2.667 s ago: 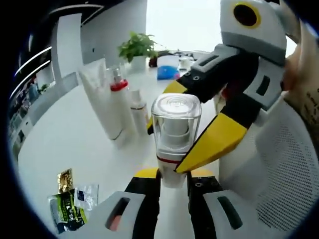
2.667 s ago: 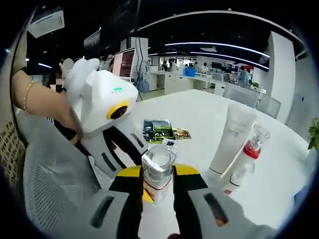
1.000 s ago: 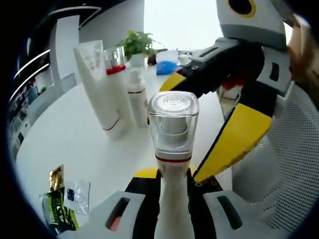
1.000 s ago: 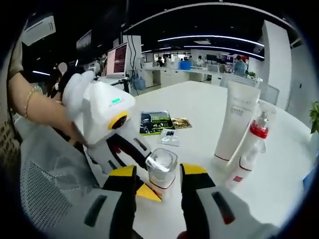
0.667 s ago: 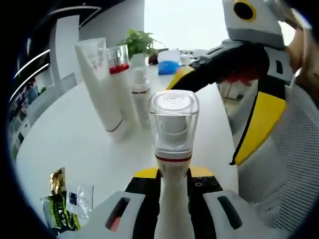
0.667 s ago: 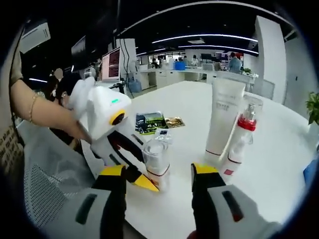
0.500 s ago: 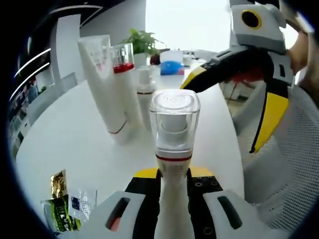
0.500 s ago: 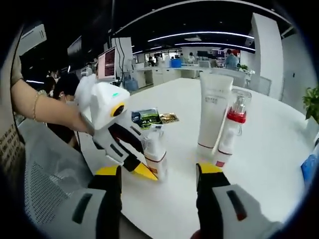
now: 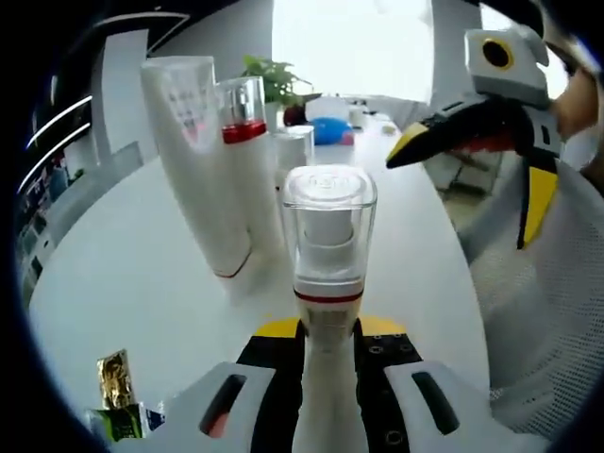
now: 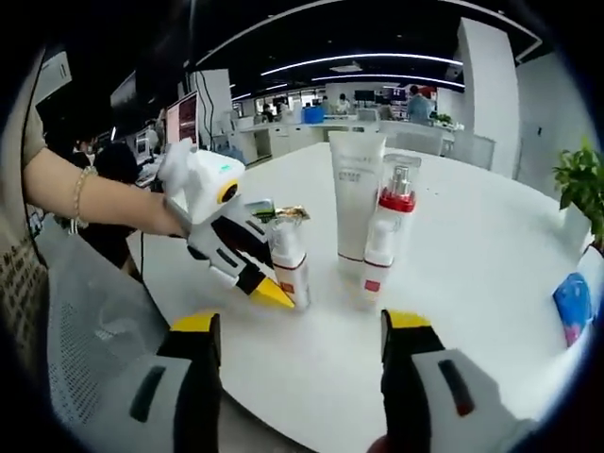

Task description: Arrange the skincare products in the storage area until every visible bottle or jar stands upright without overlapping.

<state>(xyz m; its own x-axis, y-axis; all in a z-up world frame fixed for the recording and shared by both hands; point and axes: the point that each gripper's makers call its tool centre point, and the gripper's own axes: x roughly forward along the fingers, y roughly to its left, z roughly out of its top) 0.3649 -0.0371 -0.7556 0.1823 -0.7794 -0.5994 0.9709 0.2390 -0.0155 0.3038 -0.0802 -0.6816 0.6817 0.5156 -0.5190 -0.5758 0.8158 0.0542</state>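
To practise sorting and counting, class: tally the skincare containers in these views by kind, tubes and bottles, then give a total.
Tubes: 1, the white tube
Bottles: 3, the square-capped bottle, the red-collared pump bottle, the small bottle
Total: 4

The left gripper [image 10: 274, 283] is squeezing its two jaws tight on something, with its yellow tips pointing down. A bare arm with a bracelet [image 10: 80, 200] is reaching out behind it. The right gripper [image 10: 300, 342] is hanging in the air, jaws spread wide apart and holding nothing.
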